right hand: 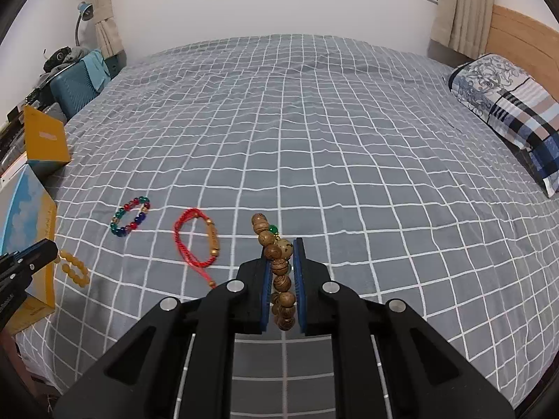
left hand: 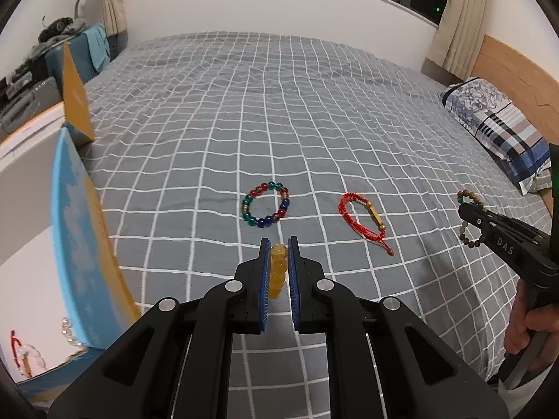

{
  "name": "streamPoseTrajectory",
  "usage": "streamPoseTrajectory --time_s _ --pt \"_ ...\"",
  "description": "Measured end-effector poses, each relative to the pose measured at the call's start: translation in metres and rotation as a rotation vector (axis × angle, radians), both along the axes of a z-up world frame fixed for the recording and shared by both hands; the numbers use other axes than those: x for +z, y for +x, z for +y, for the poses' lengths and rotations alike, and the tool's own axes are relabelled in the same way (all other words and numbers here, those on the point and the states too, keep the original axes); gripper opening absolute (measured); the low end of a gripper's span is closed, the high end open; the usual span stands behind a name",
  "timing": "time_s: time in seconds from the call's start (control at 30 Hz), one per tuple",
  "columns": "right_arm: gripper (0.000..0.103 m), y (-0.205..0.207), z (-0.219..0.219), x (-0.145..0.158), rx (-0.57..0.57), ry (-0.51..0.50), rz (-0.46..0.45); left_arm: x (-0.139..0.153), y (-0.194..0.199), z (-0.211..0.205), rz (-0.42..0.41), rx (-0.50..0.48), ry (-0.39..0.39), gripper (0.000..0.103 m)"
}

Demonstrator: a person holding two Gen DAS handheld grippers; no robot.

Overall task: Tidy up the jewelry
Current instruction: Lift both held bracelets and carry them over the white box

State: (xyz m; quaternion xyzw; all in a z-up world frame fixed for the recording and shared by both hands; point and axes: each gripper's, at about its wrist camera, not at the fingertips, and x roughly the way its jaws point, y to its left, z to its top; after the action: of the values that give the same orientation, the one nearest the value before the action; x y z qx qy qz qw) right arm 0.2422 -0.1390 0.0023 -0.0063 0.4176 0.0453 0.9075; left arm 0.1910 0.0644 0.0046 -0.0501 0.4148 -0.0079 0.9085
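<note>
My left gripper is shut on a yellow bead bracelet above the bed; the bracelet also shows in the right wrist view hanging from the left gripper. My right gripper is shut on a brown wooden bead bracelet, which shows in the left wrist view hanging from the right gripper. A multicolour glass bead bracelet and a red cord bracelet lie on the grey checked bedspread.
An open blue and yellow box stands at the bed's left edge, with jewelry inside it. A patterned pillow lies at the right by the wooden headboard. A desk with clutter is at far left.
</note>
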Motion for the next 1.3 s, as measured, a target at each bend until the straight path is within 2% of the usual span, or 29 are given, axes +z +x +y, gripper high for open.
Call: streamPoseTrajectory --time_s 0.4,0.77,1.07,1.3 --pt "0.011 -0.016 0.052 0.033 0.058 0.002 -0.068 0.036 -0.021 0.024 -0.076 0.040 0.015 0.009" --pt "0.011 -0.025 0.123 0.064 0.168 -0.007 -0.130 0.075 -0.054 0.064 -0.148 0.123 0.027 0.009" --pt "0.011 -0.033 0.181 0.075 0.248 0.016 -0.139 0.084 -0.083 0.113 -0.161 0.224 0.065 0.009" --pt "0.011 -0.046 0.232 0.086 0.317 0.037 -0.161 0.081 -0.108 0.169 -0.146 0.339 0.098 0.009"
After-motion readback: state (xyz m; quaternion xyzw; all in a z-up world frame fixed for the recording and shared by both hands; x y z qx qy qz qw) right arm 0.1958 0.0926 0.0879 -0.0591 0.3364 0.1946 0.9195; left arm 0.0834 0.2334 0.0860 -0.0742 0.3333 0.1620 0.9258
